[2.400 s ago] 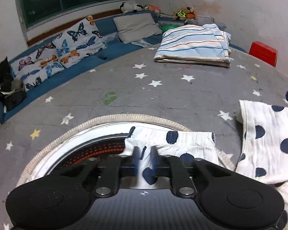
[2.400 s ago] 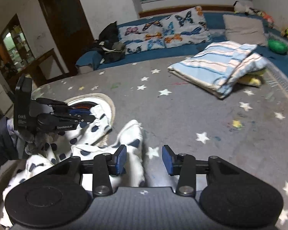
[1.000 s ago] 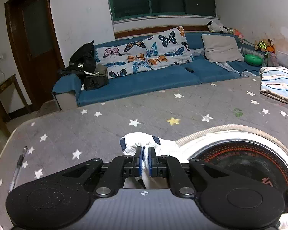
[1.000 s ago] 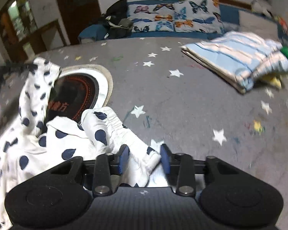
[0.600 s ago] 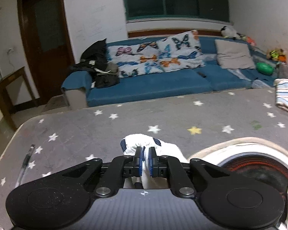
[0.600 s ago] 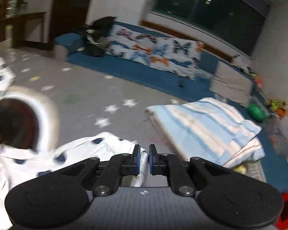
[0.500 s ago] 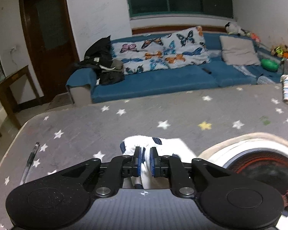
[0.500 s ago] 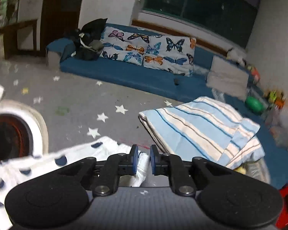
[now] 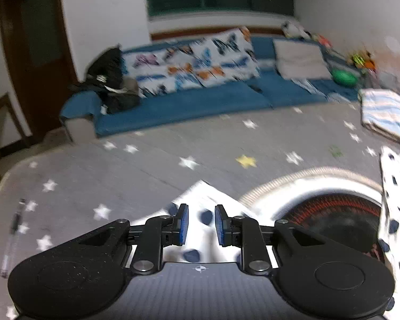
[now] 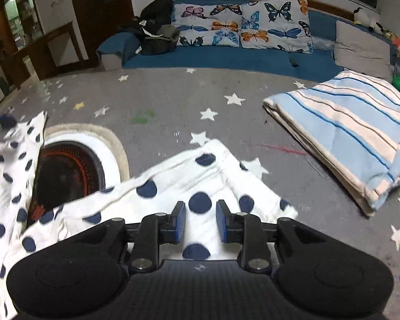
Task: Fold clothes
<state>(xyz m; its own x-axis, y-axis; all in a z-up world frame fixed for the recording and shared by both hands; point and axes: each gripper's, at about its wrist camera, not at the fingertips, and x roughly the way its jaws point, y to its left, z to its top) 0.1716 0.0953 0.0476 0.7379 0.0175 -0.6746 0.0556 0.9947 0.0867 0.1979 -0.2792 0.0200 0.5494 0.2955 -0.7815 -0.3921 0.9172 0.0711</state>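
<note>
Two grippers sit low over one polka-dot garment (image 10: 200,176) spread on the star-print mat (image 10: 173,93), its long axis running leftward across the round heater (image 10: 66,176). Left gripper (image 9: 201,226) over the left corner, jaws opening, cloth beneath the gap, pads clear. Right gripper (image 10: 200,220) over the right end, jaws opening, cloth released below.
</note>
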